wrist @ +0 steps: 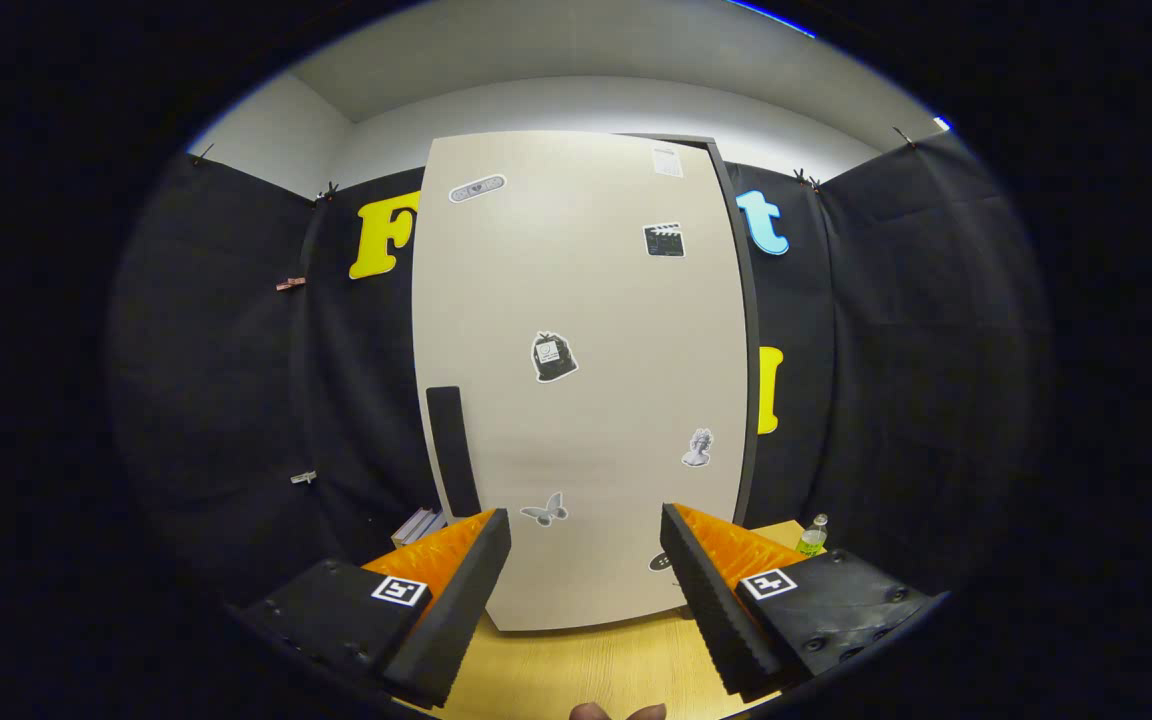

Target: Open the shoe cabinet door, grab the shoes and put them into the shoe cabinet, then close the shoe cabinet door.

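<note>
A tall beige shoe cabinet (581, 400) stands upright on a wooden table (576, 670), straight ahead of my fingers. Its door is shut and carries several small stickers. A dark vertical handle (453, 450) sits on the door's left side, just beyond my left finger. My gripper (586, 540) is open, with a wide gap between the fingers and nothing held. The cabinet's lower front fills that gap.
A small bottle with a green label (813, 535) stands on the table right of the cabinet. A stack of books or papers (419, 525) lies left of the cabinet base. Fingertips of a person (616, 712) show at the table's near edge. Black cloth walls close the booth.
</note>
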### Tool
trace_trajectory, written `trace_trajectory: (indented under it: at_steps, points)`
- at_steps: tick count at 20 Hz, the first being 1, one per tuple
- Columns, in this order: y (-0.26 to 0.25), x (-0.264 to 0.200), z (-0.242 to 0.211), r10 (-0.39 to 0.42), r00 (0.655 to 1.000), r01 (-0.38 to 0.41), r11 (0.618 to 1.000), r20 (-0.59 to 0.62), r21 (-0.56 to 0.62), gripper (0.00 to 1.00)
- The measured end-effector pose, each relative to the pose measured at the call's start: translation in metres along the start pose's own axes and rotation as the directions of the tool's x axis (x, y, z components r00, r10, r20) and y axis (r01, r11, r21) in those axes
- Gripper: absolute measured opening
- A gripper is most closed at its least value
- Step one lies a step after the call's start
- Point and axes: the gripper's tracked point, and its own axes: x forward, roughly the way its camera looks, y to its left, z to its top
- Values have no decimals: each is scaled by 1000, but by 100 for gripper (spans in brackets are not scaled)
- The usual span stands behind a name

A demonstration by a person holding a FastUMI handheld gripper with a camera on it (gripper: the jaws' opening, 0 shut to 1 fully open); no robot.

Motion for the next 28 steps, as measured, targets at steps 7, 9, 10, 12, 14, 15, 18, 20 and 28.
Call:
trace_trajectory:
  at_steps: [7, 9, 10, 12, 14, 15, 18, 20, 28]
  points:
    - [-3, 0, -1, -2, 1000, 2, 1000, -6, 10, 97]
    - [-3, 0, -1, 1, 1000, -1, 1000, -9, 8, 97]
    - [-3, 0, -1, 0, 1000, 0, 1000, -9, 6, 97]
    - [-3, 0, 0, -1, 1000, 1, 1000, -7, 7, 97]
    - [-3, 0, 0, -3, 1000, 3, 1000, -6, 7, 97]
    - [-4, 1, -1, -4, 1000, 4, 1000, -7, 7, 97]
    - [-3, 1, -2, -4, 1000, 4, 1000, -10, 6, 97]
    - [-1, 0, -1, -3, 1000, 3, 1000, -11, 8, 97]
    - [-4, -1, 1, -14, 1000, 14, 1000, -9, 9, 97]
